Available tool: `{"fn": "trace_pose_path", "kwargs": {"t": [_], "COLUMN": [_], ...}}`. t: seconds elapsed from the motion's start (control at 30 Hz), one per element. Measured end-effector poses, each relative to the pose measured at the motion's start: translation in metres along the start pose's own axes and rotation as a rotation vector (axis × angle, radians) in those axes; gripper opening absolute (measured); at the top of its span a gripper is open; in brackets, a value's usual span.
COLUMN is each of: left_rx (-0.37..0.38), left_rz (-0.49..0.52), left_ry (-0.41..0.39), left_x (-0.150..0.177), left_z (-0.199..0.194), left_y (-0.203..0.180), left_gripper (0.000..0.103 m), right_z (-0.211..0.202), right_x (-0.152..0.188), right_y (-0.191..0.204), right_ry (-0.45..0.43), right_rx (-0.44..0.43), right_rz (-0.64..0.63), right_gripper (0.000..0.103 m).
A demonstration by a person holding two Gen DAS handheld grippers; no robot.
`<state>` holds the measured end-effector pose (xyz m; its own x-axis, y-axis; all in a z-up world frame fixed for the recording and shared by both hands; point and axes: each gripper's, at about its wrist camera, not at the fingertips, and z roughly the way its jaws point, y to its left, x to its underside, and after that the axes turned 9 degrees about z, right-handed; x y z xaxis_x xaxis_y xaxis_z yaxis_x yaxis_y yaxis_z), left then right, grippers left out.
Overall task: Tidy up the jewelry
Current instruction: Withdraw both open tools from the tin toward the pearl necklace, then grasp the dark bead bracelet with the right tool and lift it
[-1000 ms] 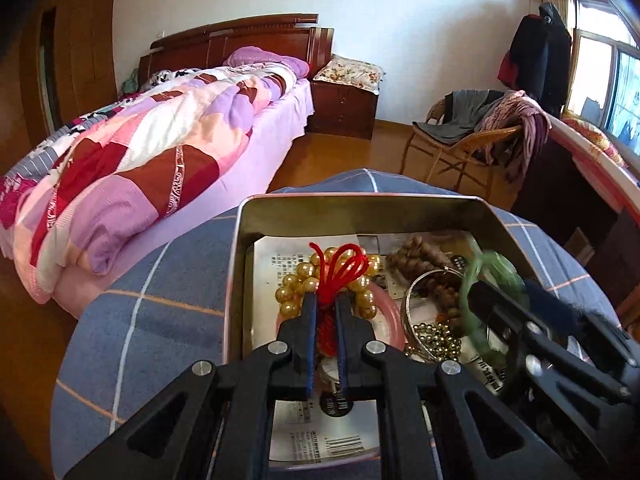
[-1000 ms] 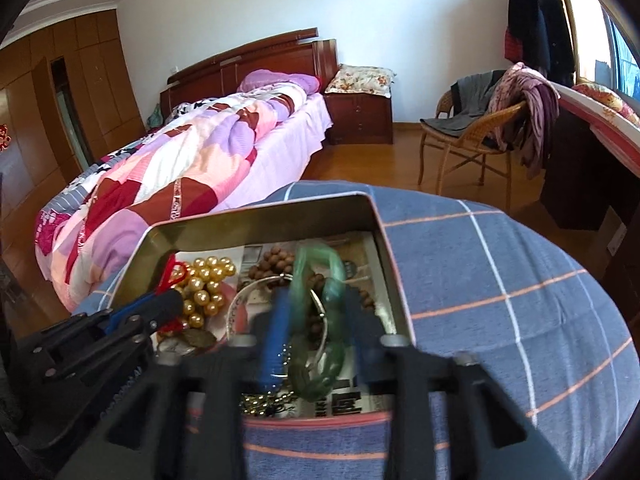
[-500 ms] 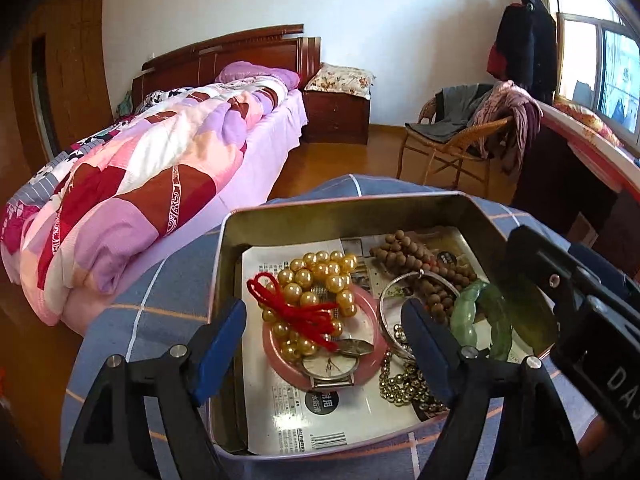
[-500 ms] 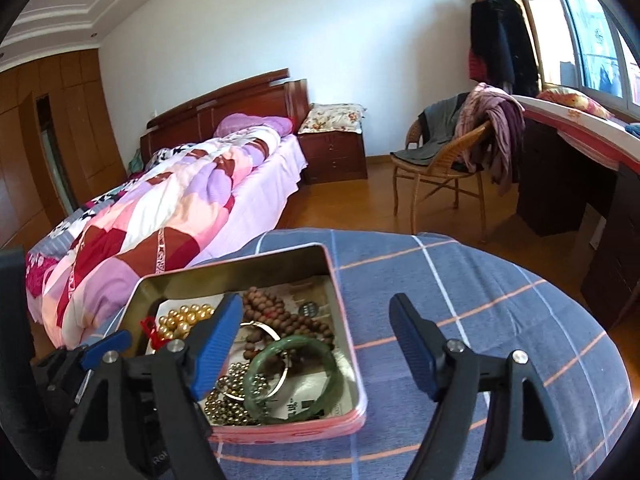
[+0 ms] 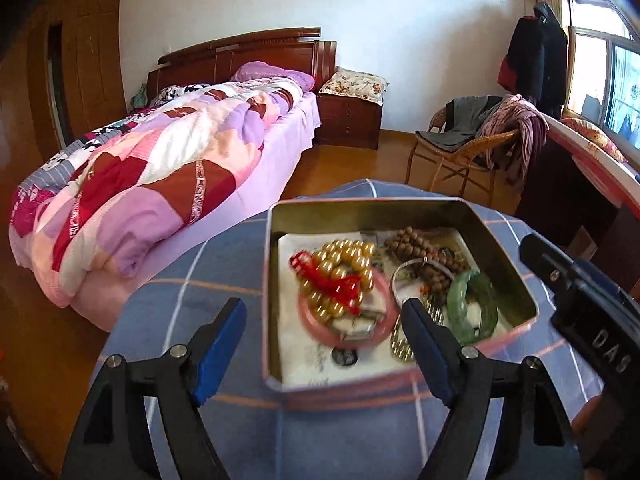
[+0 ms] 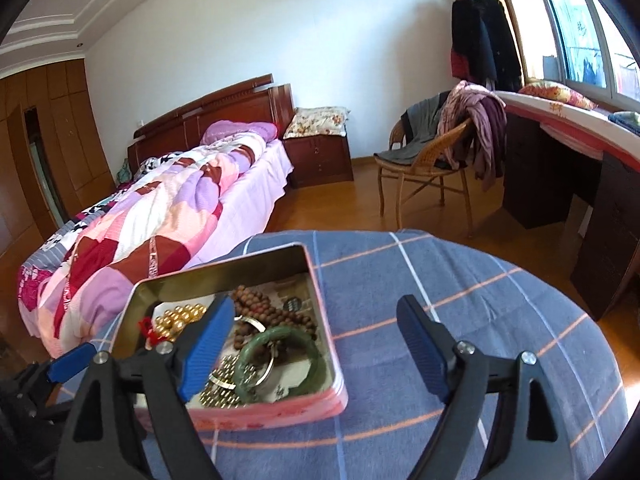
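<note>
A pink metal tin (image 5: 496, 248) (image 6: 334, 368) sits on the blue checked tablecloth. In it lie a gold bead bracelet with a red cord (image 5: 340, 276) (image 6: 176, 320), a pink bangle (image 5: 384, 320), brown wooden beads (image 5: 420, 246) (image 6: 260, 306), a silver bangle (image 5: 400, 276), a green jade bangle (image 5: 474, 308) (image 6: 280, 356) and a small gold bead chain (image 6: 220, 384). My left gripper (image 5: 322, 354) is open and empty, just above the tin's near left corner. My right gripper (image 6: 316, 350) is open and empty, above the tin's right edge.
The round table (image 6: 480, 320) carries the tin. A bed with a patchwork quilt (image 5: 160, 172) stands at the left. A wicker chair with clothes (image 6: 440, 160) and a dark desk (image 6: 560, 184) stand at the right. The right gripper's body shows in the left wrist view (image 5: 588, 304).
Both grippers opened, letting go of the red-corded bead bracelet and the green bangle into the tin, then pulled back and up. The jewelry now lies loose in the tin.
</note>
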<state>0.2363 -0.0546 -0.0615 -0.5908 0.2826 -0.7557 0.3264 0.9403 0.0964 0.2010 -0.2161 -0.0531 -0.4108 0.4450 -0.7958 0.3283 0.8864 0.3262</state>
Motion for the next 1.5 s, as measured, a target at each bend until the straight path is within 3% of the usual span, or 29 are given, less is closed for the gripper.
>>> {"fn": "trace_pose_path", "kwargs": {"t": [0.6, 0.97, 1.17, 1.5], "left_rx": [-0.027, -0.056, -0.131, -0.102], "left_rz": [-0.033, -0.003, 0.033, -0.069], "left_ry": [0.054, 0.070, 0.083, 0.104], "left_x": [0.054, 0.086, 0.112, 0.139], "left_z": [-0.044, -0.072, -0.089, -0.101], "left_y": [0.003, 0.014, 0.034, 0.066], "left_gripper": [0.080, 0.080, 0.080, 0.080], "right_z": [-0.058, -0.079, -0.084, -0.084], "right_x": [0.037, 0.067, 0.083, 0.116], "right_y": [-0.011, -0.010, -0.006, 0.033], "right_ry": [0.037, 0.113, 0.185, 0.348], "right_rx": [-0.019, -0.039, -0.087, -0.202], "right_rz": [-0.010, -0.066, -0.104, -0.248], "right_gripper": [0.088, 0.088, 0.088, 0.088]}}
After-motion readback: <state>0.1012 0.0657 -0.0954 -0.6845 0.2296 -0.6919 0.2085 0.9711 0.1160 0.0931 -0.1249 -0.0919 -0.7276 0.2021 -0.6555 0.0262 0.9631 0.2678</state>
